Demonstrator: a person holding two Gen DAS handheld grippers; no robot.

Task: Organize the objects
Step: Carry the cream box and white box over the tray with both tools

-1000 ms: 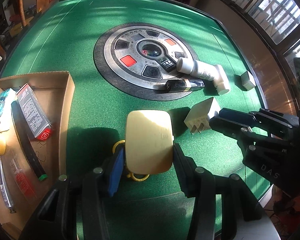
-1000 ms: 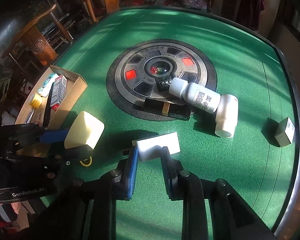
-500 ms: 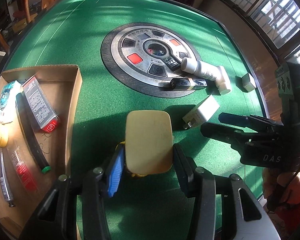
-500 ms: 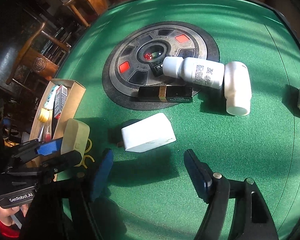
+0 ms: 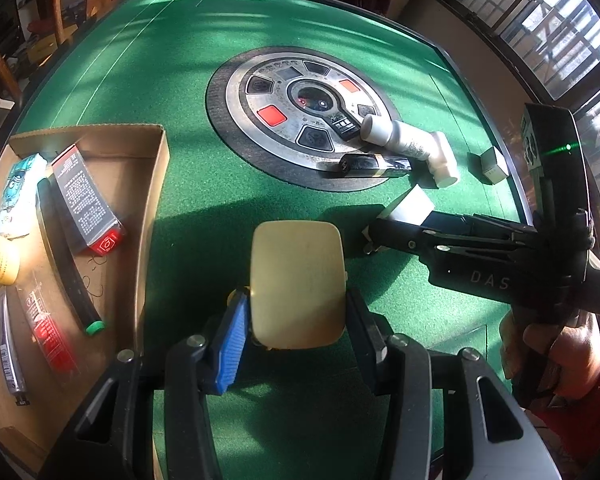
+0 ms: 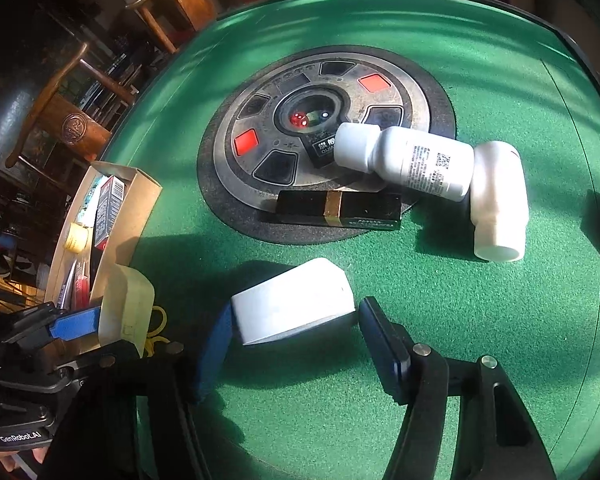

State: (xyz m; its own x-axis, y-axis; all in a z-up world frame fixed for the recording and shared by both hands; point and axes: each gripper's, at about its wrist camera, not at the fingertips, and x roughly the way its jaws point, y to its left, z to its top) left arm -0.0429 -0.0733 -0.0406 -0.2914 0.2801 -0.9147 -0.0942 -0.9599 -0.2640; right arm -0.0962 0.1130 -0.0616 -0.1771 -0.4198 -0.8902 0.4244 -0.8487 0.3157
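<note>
The right gripper [image 6: 290, 344], clamped on the white charger block [image 6: 296, 304] a second ago, has let go; its jaws now straddle the block on the green felt table [image 6: 440, 300] and are closing. The left gripper [image 5: 296, 320] stays clamped on a smooth cream case [image 5: 298, 280], beside the cardboard tray [image 5: 156, 184]. Two white bottles [image 6: 416, 160] lie by the metal centre disc [image 6: 260, 120].

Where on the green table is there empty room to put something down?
Bare felt lies between the cardboard box and the round center plate, and along the far edge behind that plate. It is crowded near the white bottles, black tube and white charger.
</note>
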